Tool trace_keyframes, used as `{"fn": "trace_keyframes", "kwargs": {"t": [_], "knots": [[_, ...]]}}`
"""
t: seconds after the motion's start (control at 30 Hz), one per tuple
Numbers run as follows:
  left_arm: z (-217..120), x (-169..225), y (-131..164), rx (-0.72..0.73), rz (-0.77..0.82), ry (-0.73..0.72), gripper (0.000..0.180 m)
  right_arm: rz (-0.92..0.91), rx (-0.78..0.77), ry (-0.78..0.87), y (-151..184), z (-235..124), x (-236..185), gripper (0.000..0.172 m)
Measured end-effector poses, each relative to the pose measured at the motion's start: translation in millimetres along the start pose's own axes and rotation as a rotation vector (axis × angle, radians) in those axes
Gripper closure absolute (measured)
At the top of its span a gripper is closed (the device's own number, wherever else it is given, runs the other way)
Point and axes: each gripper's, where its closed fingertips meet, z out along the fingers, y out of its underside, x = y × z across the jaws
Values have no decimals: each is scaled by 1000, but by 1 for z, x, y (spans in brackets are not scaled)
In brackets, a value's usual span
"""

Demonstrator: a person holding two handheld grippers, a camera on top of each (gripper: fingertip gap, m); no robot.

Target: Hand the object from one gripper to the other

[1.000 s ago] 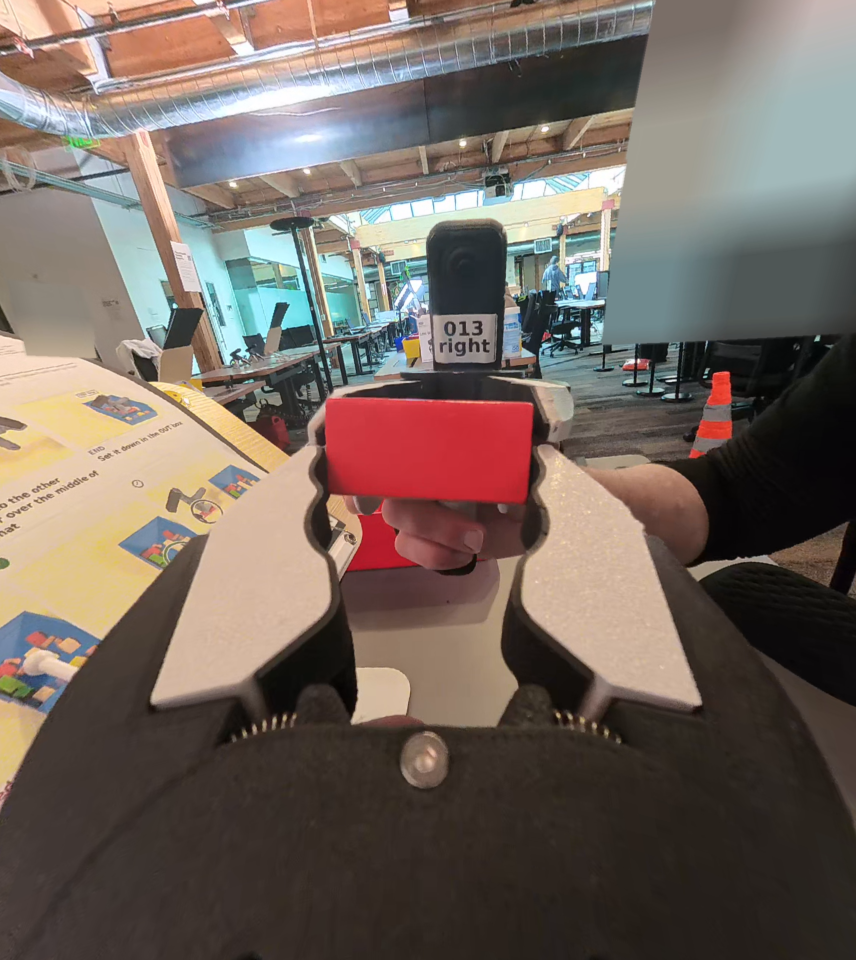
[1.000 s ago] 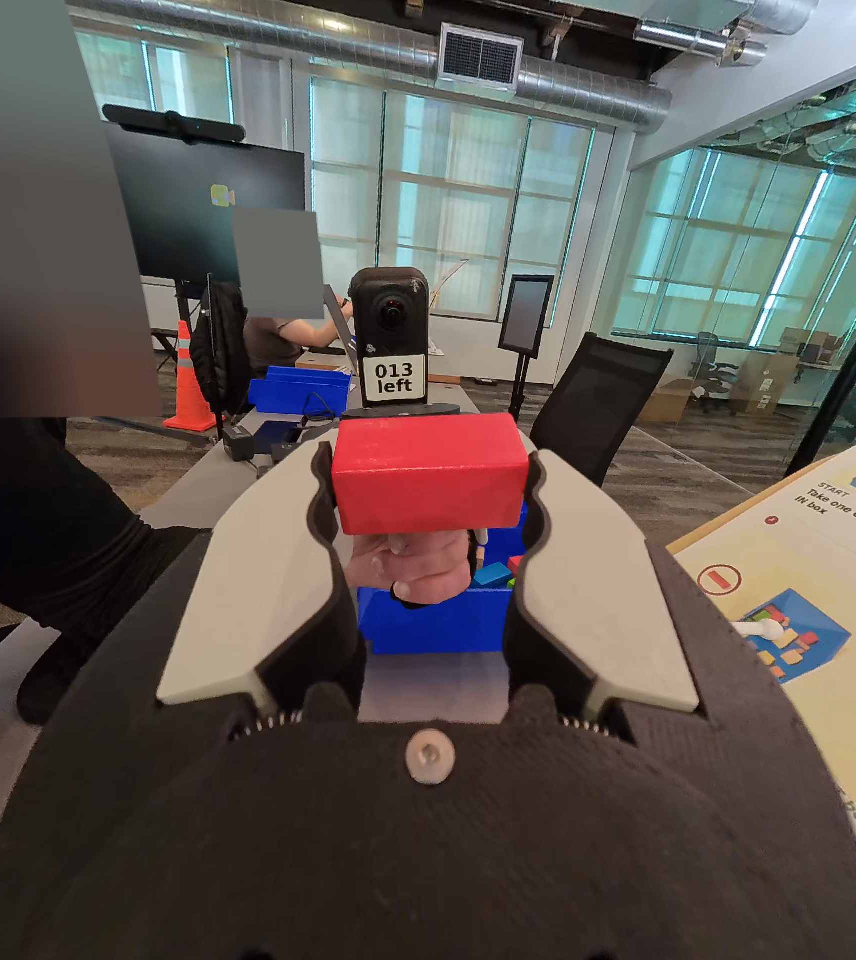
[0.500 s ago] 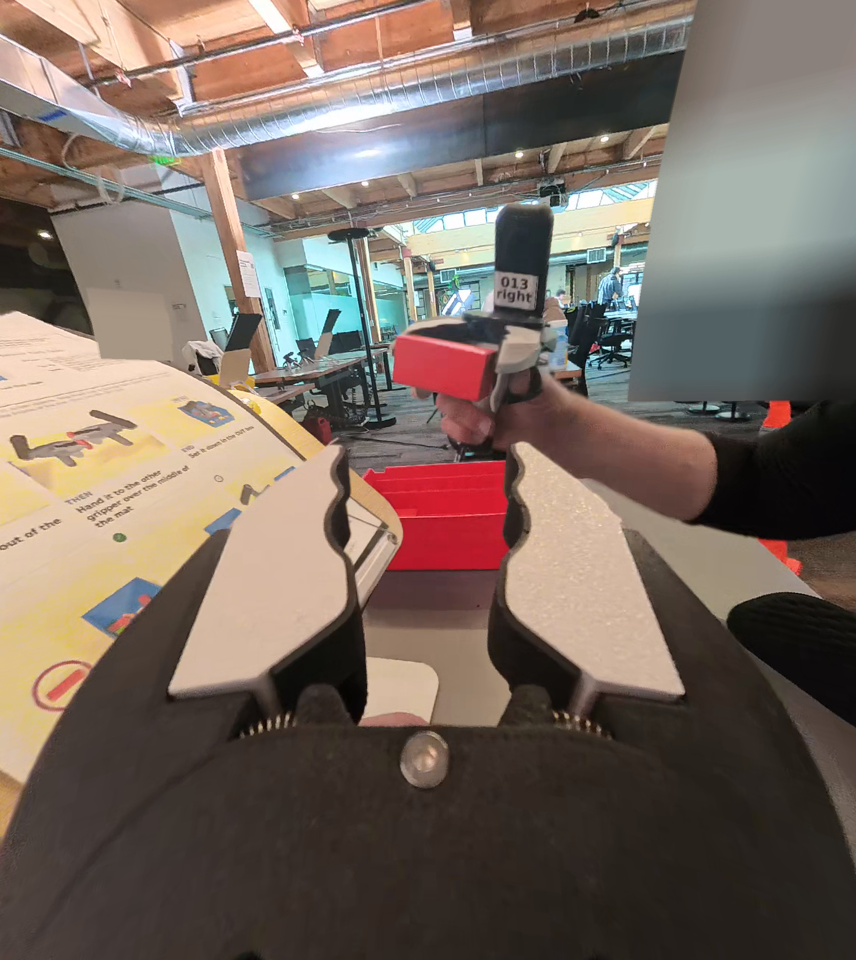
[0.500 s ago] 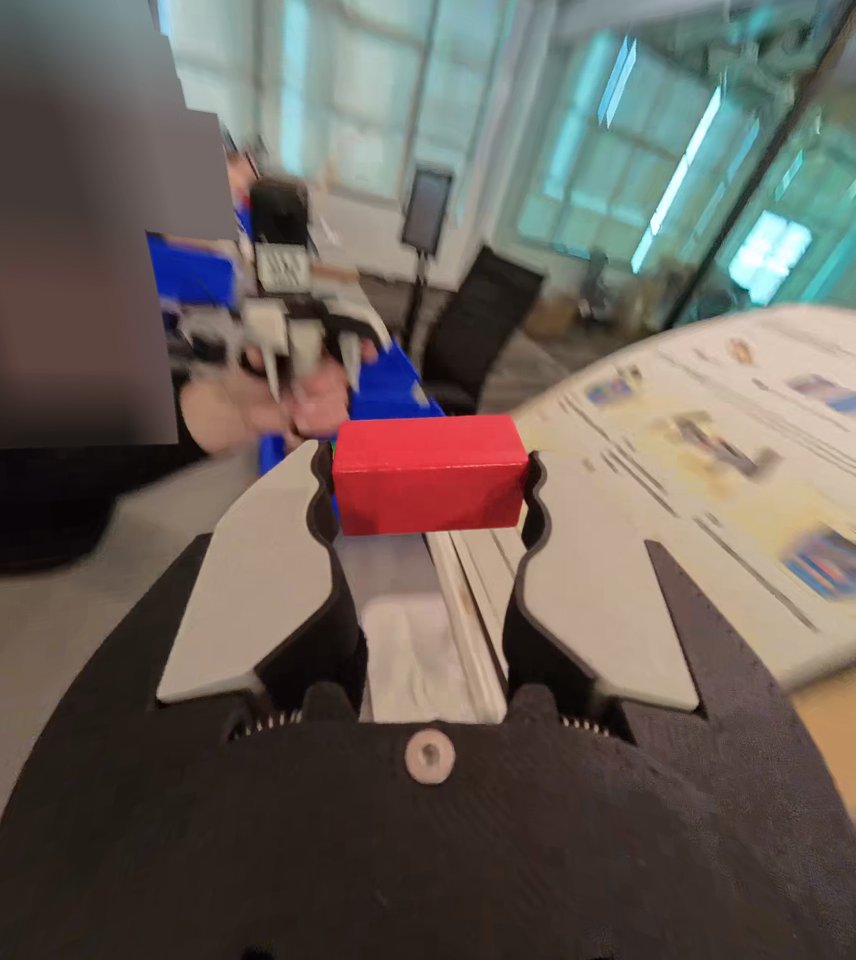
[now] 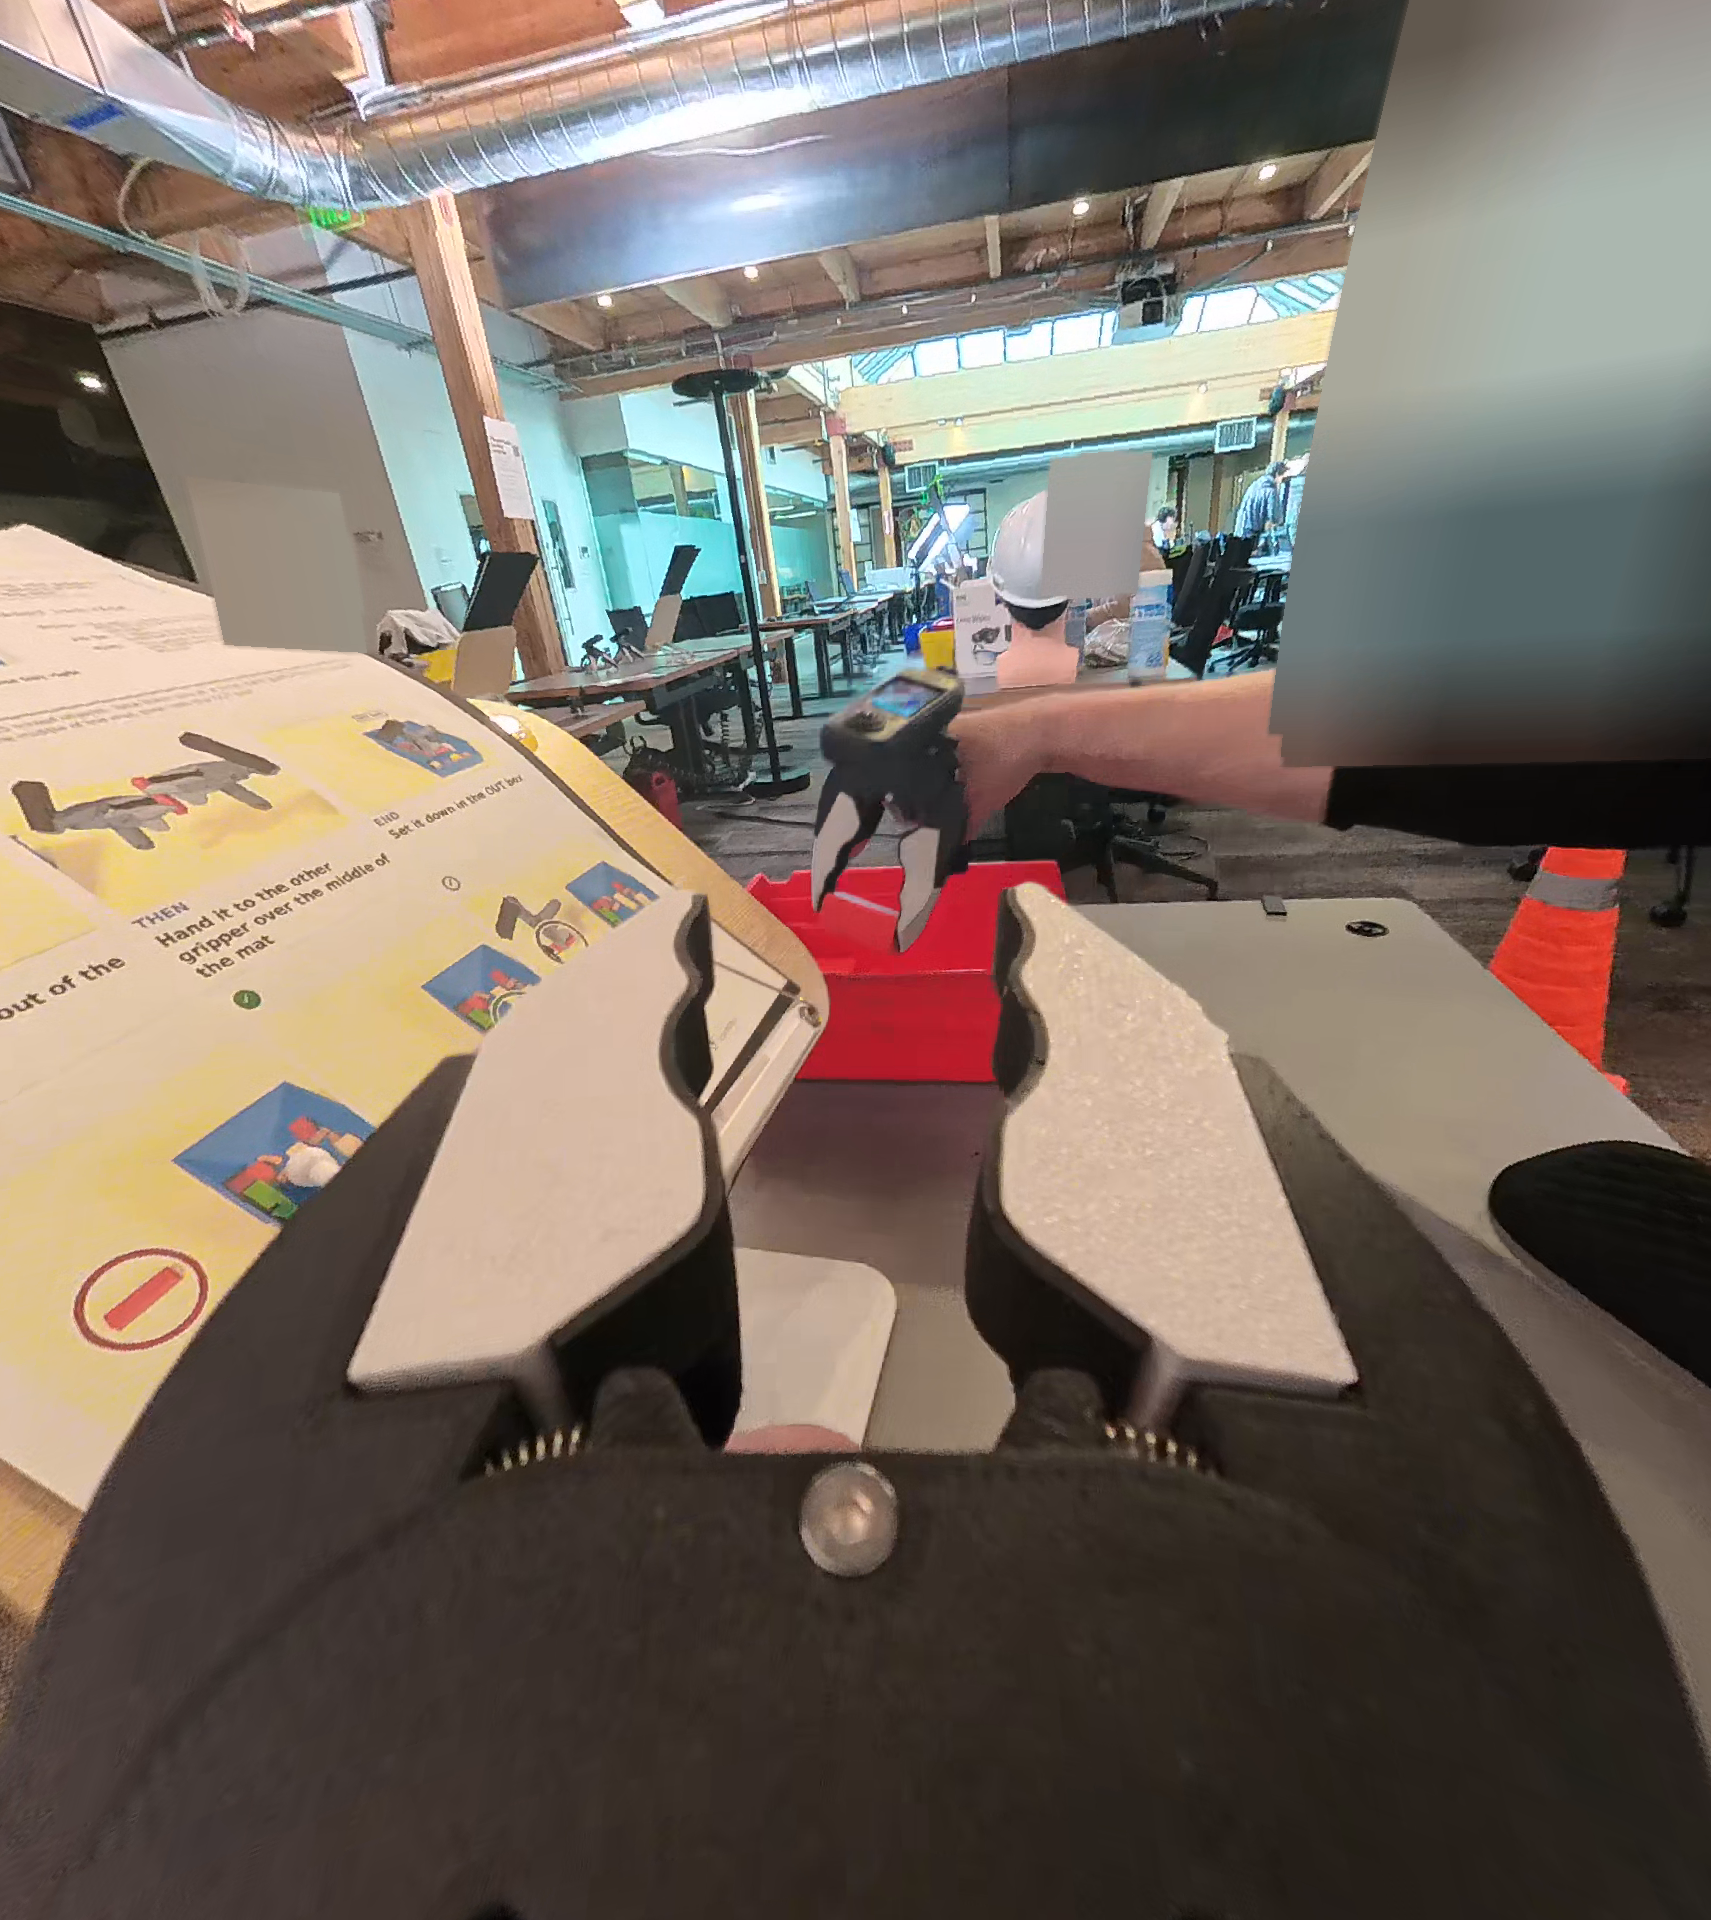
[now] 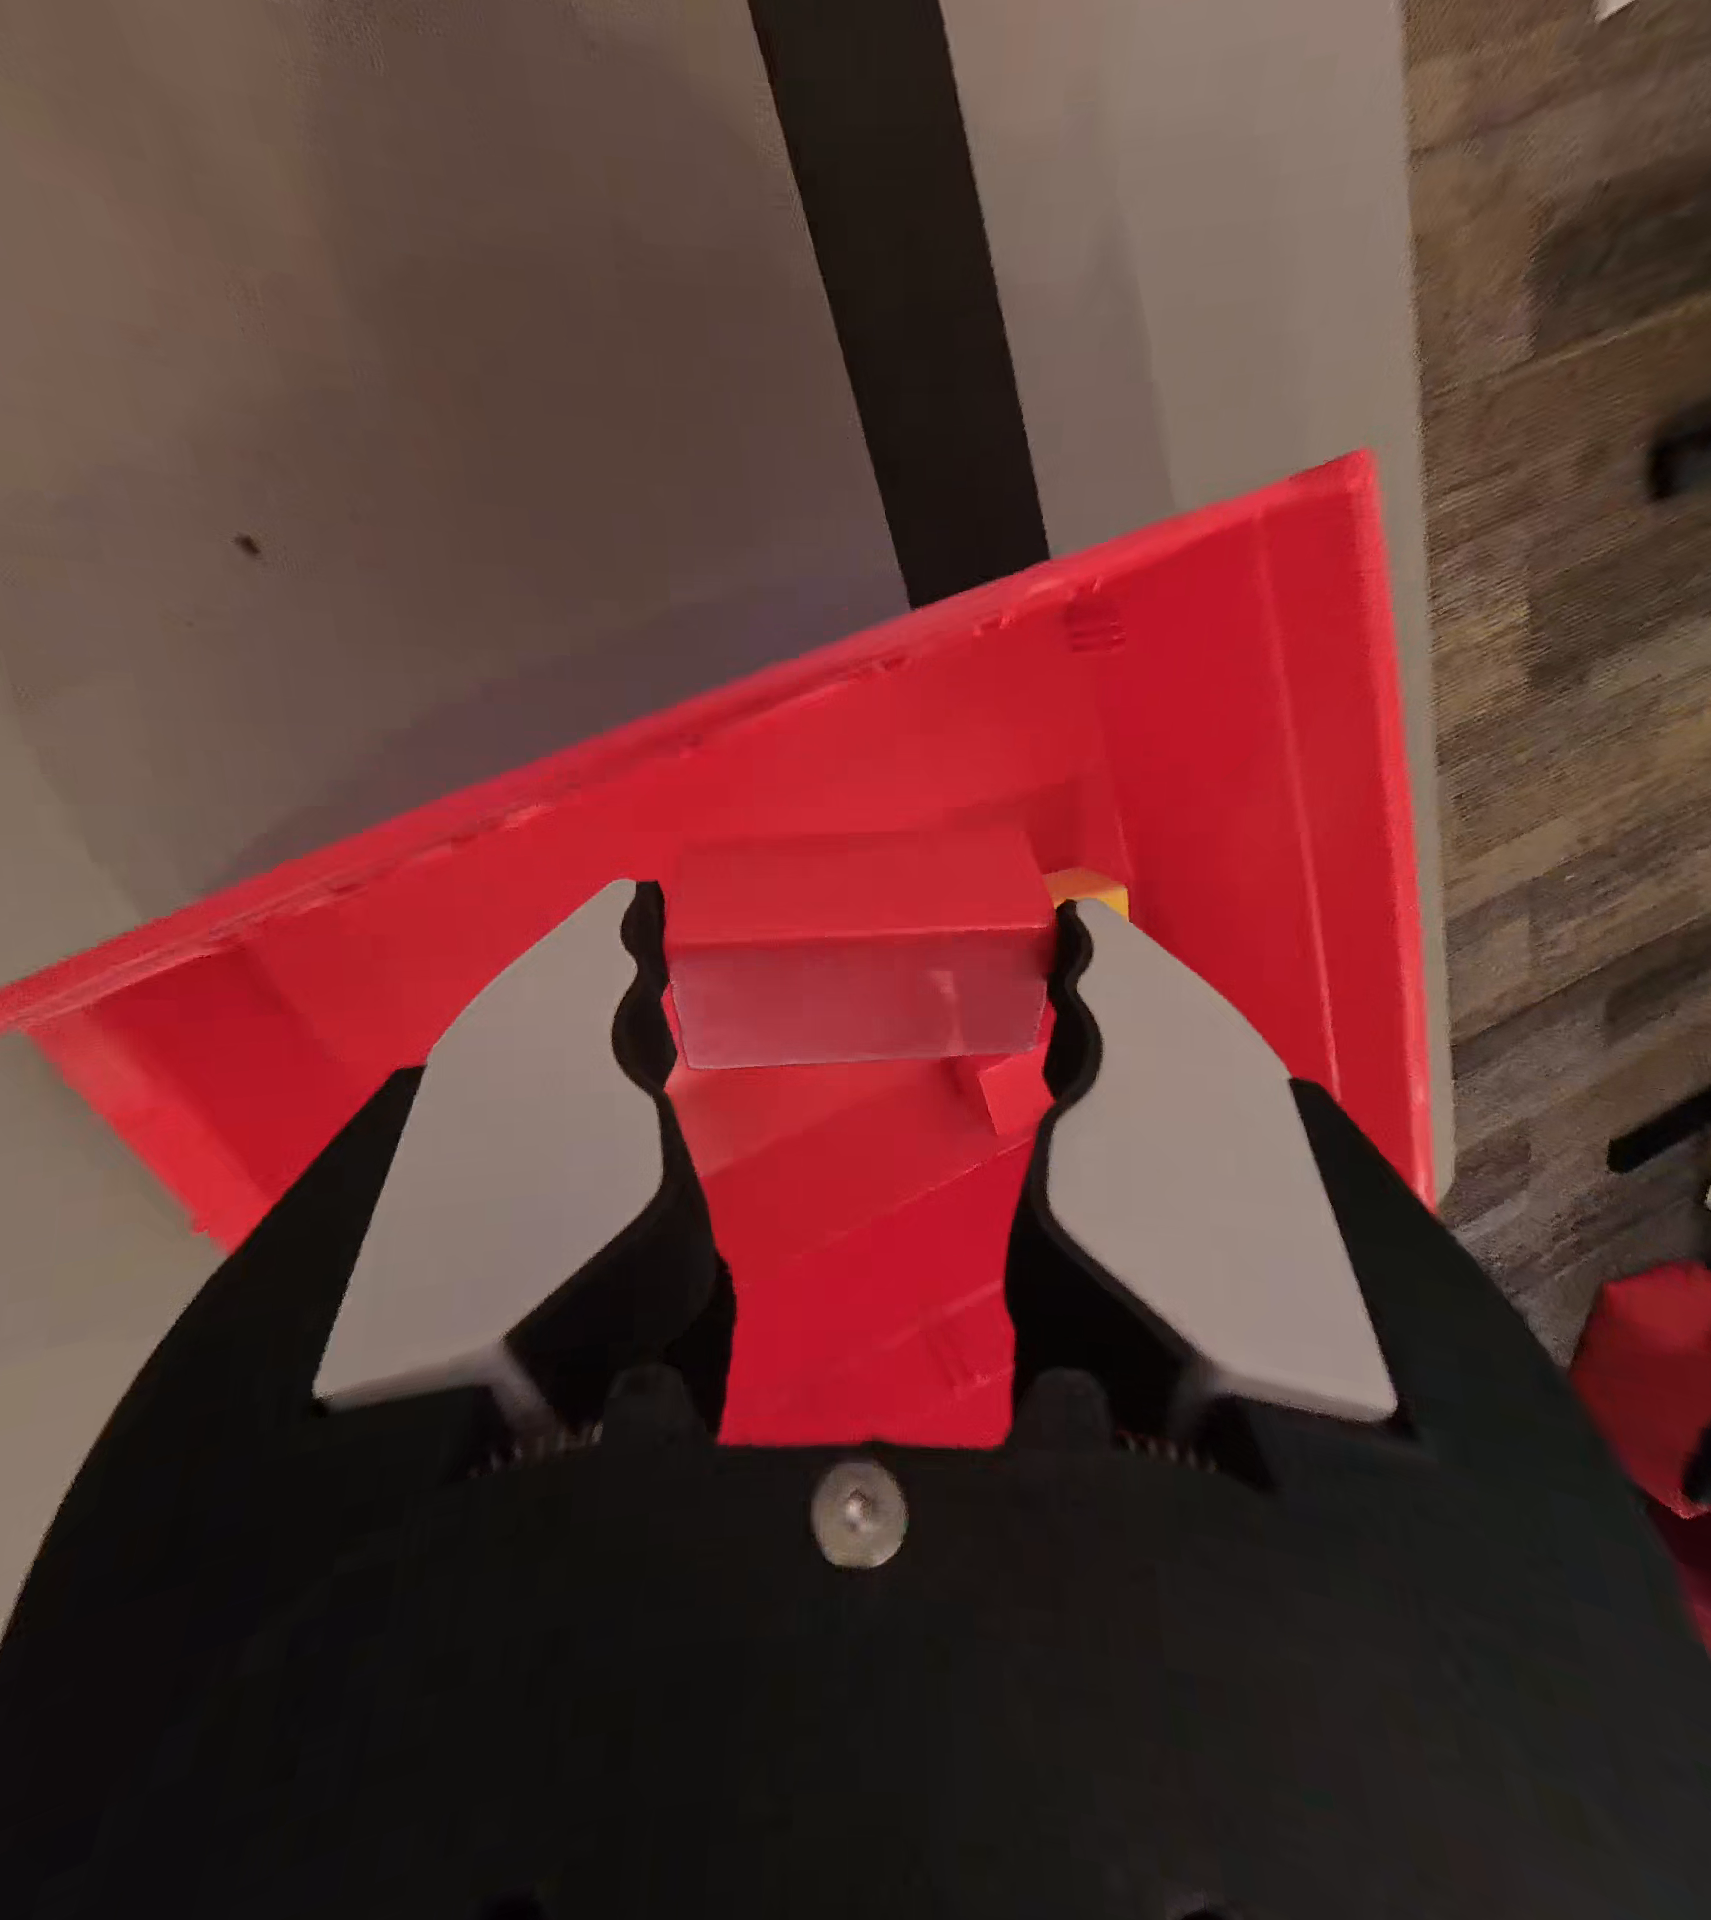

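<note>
Looks like a big open-plan office in a converted warehouse: exposed timber beams [image 5: 477,436] and silver ductwork [image 5: 622,94] are running across the top of the frame, rows of desks [image 5: 685,675] and office chairs [image 5: 1235,613] are stretching off mid-frame.

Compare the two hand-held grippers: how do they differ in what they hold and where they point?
The right hand-held gripper clamps a red block; the left hand-held gripper holds nothing. The right points down into the red bin; the left points level across the table. Both have grey fingers.
</note>
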Motion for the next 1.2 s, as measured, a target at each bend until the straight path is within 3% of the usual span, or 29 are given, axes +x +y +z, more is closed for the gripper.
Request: {"fn": "trace_keyframes", "kwargs": {"t": [0.23, 0.53, 1.2], "knots": [[-8, -11, 1, -3, -5, -31, 129, -42, -80, -115, 14, 58, 13, 103], [-11, -19, 8, -21, -17, -52, 129, -121, -158, -219, 20, 92, 15, 103], [-2, -19, 24, -70, -22, -46, 128, -208, -280, -294, 23, 103, 17, 103]]}}
